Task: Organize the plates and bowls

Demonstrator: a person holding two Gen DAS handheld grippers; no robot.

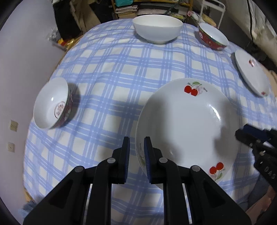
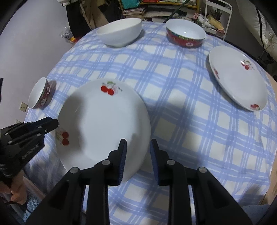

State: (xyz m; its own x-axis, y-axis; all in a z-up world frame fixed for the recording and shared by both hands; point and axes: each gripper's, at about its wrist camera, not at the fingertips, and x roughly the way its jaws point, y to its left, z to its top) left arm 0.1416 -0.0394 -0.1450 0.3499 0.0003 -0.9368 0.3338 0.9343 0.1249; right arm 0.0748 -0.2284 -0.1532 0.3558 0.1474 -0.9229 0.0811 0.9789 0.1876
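Note:
A large white cherry plate [image 1: 188, 121] [image 2: 103, 124] lies on the blue checked tablecloth near the front. My left gripper [image 1: 137, 150] straddles its left rim with the jaws slightly apart. My right gripper [image 2: 137, 148] straddles its right rim, jaws apart. A second cherry plate [image 2: 237, 77] [image 1: 251, 72] lies at the right. A plain white bowl [image 1: 157, 27] [image 2: 119, 32] and a red-sided bowl [image 2: 185, 32] [image 1: 213, 36] stand at the back. A small dark patterned bowl [image 1: 52, 103] [image 2: 39, 93] stands at the left.
The checked tablecloth [image 2: 181, 107] covers the whole table. A lilac wall [image 1: 22, 52] runs close along the left. Shelves with books [image 2: 135, 10] and a white rack [image 2: 218, 15] stand behind the table. The right gripper also shows in the left wrist view [image 1: 256, 138].

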